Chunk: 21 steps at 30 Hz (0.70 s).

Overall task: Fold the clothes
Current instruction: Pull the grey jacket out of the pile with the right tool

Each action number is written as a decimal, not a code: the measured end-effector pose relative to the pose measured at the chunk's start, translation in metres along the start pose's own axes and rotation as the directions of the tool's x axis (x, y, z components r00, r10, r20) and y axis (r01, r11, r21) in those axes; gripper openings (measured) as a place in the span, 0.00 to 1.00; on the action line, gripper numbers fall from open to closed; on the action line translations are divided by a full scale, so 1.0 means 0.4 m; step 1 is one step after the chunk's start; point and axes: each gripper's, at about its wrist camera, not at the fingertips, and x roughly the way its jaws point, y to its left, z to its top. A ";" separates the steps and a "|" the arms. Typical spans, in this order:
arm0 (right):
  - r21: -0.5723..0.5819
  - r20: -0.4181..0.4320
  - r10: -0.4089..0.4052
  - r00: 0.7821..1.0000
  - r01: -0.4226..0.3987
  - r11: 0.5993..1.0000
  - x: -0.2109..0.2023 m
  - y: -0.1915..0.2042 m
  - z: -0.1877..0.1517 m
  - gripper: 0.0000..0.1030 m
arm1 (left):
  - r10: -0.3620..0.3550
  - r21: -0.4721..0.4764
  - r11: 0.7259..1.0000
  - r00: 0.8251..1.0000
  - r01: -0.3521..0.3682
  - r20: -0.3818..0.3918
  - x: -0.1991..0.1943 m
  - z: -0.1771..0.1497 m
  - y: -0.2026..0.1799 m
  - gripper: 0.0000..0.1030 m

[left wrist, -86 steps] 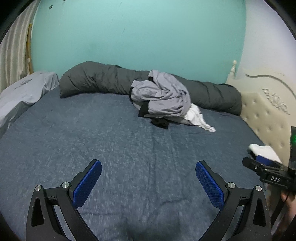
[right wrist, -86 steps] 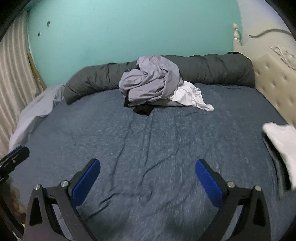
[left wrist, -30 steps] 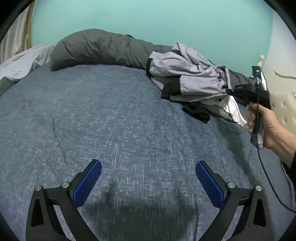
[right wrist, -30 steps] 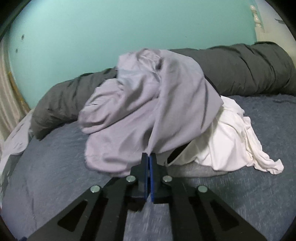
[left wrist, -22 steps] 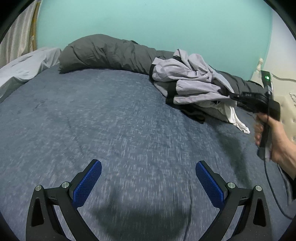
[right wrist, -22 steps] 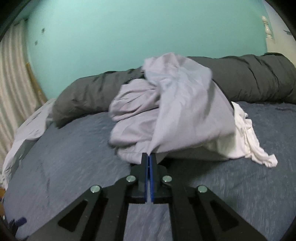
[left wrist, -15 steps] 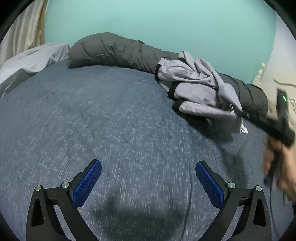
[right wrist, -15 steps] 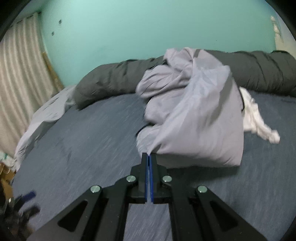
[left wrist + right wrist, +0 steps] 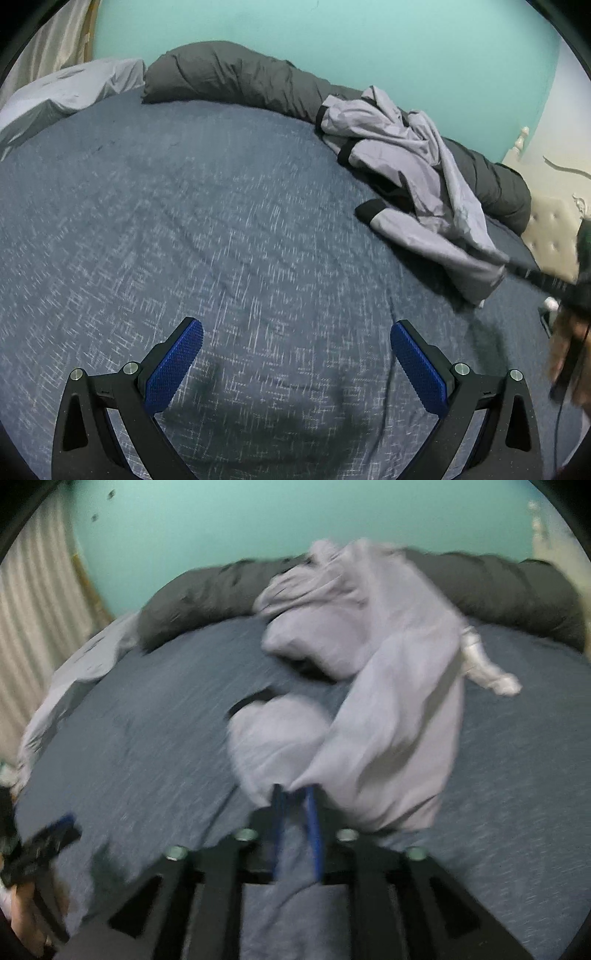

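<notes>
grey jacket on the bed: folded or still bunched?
Bunched. The grey jacket lies crumpled, one black-cuffed sleeve trailing on the bed; its edge sits between the opening right gripper fingers.

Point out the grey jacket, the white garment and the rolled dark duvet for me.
grey jacket (image 9: pixel 424 236), left wrist view, on the near sleeve above its black cuff.
white garment (image 9: pixel 491 675), right wrist view, on the tail poking out beside the jacket.
rolled dark duvet (image 9: pixel 229 77), left wrist view, on its upper bulge.

garment: light grey jacket (image 9: pixel 417 177), black cuffs | state: crumpled, unfolded | pose: stretched in a strip, one hem corner lifted | place: on blue bed (image 9: pixel 184 221), against dark duvet roll (image 9: pixel 240 81)
</notes>
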 end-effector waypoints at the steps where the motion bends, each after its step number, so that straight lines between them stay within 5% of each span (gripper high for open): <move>1: 0.019 0.015 -0.027 1.000 0.027 0.999 0.003 -0.017 0.020 0.48 | 0.000 0.000 1.000 1.000 0.000 -0.007 0.006 -0.003 0.002 1.00; 2: 0.043 0.025 -0.049 0.998 0.048 0.998 0.013 -0.034 0.040 0.56 | -0.001 0.001 1.000 1.000 0.001 -0.013 0.012 -0.006 0.005 1.00; 9: 0.104 -0.012 -0.190 0.982 0.190 0.976 0.151 -0.118 0.170 0.60 | 0.017 0.010 1.000 1.000 -0.017 -0.021 0.032 -0.009 0.015 1.00; 17: 0.130 -0.154 -0.244 0.957 0.264 0.956 0.337 -0.144 0.199 0.66 | 0.038 0.031 0.999 0.998 -0.036 -0.053 0.067 -0.032 0.024 1.00; 19: 0.088 -0.183 -0.230 0.956 0.249 0.965 0.366 -0.132 0.184 0.58 | 0.039 0.040 0.999 0.997 -0.036 -0.064 0.077 -0.038 0.023 1.00; 21: 0.054 -0.194 -0.220 0.956 0.234 0.971 0.379 -0.123 0.170 0.33 | 0.039 0.042 0.998 0.997 -0.037 -0.063 0.079 -0.041 0.025 1.00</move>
